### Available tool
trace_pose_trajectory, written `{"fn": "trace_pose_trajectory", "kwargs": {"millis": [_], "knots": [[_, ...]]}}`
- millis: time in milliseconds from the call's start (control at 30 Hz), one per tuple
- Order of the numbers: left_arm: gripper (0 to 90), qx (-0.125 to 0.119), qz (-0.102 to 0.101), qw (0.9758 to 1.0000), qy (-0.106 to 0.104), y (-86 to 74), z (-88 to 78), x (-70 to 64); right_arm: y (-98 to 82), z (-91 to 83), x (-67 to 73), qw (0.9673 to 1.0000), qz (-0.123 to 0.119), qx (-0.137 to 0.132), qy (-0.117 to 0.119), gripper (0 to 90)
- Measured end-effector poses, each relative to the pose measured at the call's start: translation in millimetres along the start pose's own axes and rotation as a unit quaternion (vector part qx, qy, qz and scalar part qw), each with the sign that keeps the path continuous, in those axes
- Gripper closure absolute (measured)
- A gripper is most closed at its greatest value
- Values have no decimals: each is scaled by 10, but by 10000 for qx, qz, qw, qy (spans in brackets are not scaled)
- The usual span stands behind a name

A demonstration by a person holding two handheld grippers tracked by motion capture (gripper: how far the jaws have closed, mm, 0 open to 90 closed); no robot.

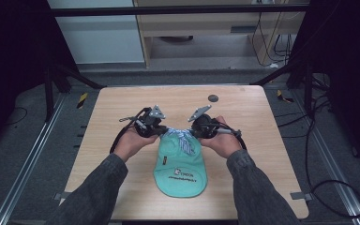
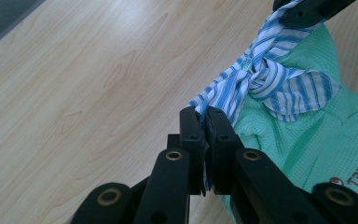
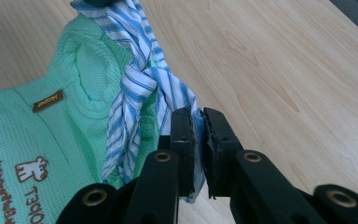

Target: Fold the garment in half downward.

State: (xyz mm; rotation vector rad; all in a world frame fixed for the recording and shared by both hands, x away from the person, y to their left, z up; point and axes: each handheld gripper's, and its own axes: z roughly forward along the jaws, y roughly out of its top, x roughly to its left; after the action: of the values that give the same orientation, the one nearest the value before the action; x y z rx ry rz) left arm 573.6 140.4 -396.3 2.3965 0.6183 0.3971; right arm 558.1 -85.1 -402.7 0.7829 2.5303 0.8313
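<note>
Blue-striped cloth ties (image 1: 183, 142), half-knotted at the twelve o'clock end of the green garment (image 1: 180, 166) on the bench (image 1: 122, 108), ran nine-to-three between the left gripper (image 1: 161, 130) and right gripper (image 1: 191, 131), each one's fingers pinching an end, equally near.

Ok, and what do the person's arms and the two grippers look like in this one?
Both forearms wear dark grey sleeves. The left gripper and right gripper are black, each topped by a grey three-cornered plate and trailing a black cable. Seen close up, the jaws are flat black blocks on black link arms with brass-coloured rivets.
</note>
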Motion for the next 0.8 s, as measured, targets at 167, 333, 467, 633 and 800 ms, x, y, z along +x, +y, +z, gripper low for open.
{"fn": "trace_pose_trajectory", "kwargs": {"millis": [167,333,467,633,800], "knots": [[869,-55,-41,10000,27,28,-3,43,51,10,-59,10000,-43,4,-22,831],[869,-5,-18,10000,65,84,12,117,118,21,-123,9999,-118,-3,-26,832],[869,-8,8,10000,82,127,13,153,148,40,-184,9999,-112,-19,-29,832],[869,37,35,9999,95,155,29,175,142,42,-218,9999,-80,-72,-1,831],[869,5,39,9999,120,177,25,177,159,18,-213,9998,-162,-59,-55,831]]}}
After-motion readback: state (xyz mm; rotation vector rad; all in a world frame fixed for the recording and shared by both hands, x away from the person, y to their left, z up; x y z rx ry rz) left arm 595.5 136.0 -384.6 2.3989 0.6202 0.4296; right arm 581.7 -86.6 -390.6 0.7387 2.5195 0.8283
